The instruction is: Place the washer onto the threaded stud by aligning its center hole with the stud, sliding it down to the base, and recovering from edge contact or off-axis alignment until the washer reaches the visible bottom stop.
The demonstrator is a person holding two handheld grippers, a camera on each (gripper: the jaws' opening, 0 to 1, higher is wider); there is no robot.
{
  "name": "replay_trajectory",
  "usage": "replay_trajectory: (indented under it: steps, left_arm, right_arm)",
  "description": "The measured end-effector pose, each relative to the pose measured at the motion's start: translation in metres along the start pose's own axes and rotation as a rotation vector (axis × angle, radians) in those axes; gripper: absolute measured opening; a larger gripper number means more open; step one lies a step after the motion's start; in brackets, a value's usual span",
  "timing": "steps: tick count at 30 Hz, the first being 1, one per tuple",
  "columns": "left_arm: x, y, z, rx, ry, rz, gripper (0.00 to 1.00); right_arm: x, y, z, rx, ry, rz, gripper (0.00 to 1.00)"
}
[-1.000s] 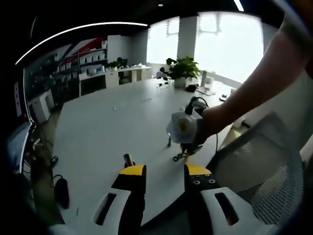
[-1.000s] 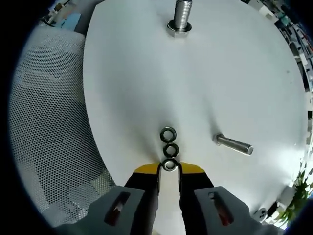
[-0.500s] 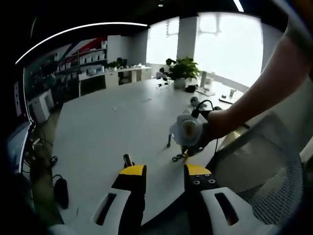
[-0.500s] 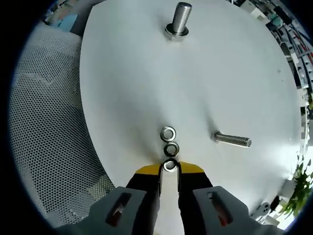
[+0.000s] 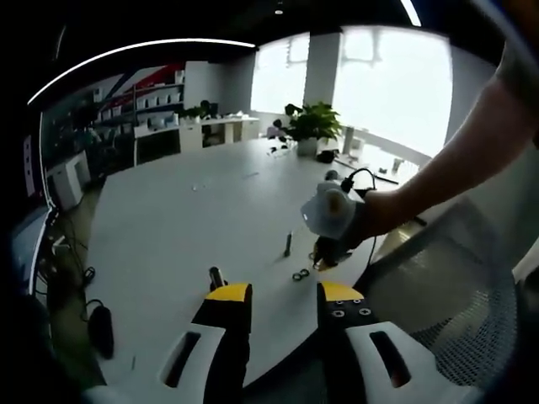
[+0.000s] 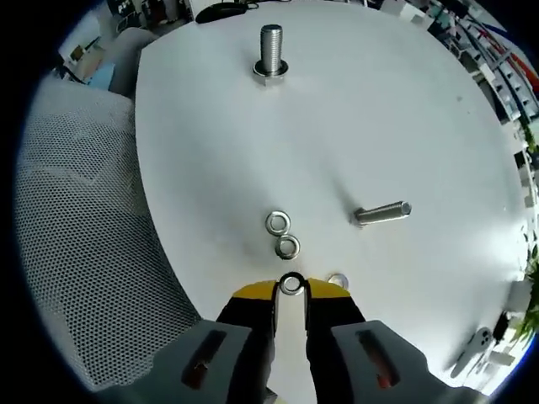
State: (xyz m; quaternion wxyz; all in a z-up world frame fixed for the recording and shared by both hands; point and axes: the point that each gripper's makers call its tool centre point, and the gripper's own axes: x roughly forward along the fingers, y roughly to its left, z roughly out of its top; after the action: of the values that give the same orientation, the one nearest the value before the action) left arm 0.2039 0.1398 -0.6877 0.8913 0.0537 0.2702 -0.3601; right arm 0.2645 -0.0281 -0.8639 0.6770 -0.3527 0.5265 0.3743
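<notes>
Table [image 6: 438, 118]: white, round-edged, broad.
Mesh chair [image 6: 84, 236]: grey, perforated, just beside the table's edge; also seen in the left gripper view [image 5: 455, 286].
Loose bolt [image 6: 381, 212]: lies on its side on the table top, apart from the rings.
Potted plant [image 5: 312, 124]: green, at the far end of the table.
Shelves [image 5: 156, 105]: along the far wall, white boxes on them.
Windows [image 5: 396, 80]: bright, behind the plant.
Ceiling light [image 5: 135, 52]: long thin strip.
</notes>
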Motion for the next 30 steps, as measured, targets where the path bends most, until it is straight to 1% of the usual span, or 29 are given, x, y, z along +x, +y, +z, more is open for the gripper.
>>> replay_trajectory:
  steps: [3, 13, 21, 30]
  left_arm:
    - [0.000, -0.001, 0.000, 0.002, -0.001, -0.001, 0.29]
    - [-0.001, 0.000, 0.003, -0.002, -0.017, -0.003, 0.29]
    - [-0.002, 0.000, 0.004, -0.005, -0.020, -0.003, 0.29]
    - [-0.003, 0.001, 0.004, -0.005, -0.024, 0.007, 0.29]
  right_arm:
    - [-0.009, -0.003, 0.004, -0.002, -0.018, -0.006, 0.13]
    - [-0.027, -0.022, 0.008, 0.030, -0.051, -0.031, 0.14]
    - [-0.046, -0.039, 0.020, 0.054, -0.097, -0.057, 0.14]
    - [-0.054, -0.057, 0.033, 0.076, -0.133, -0.077, 0.14]
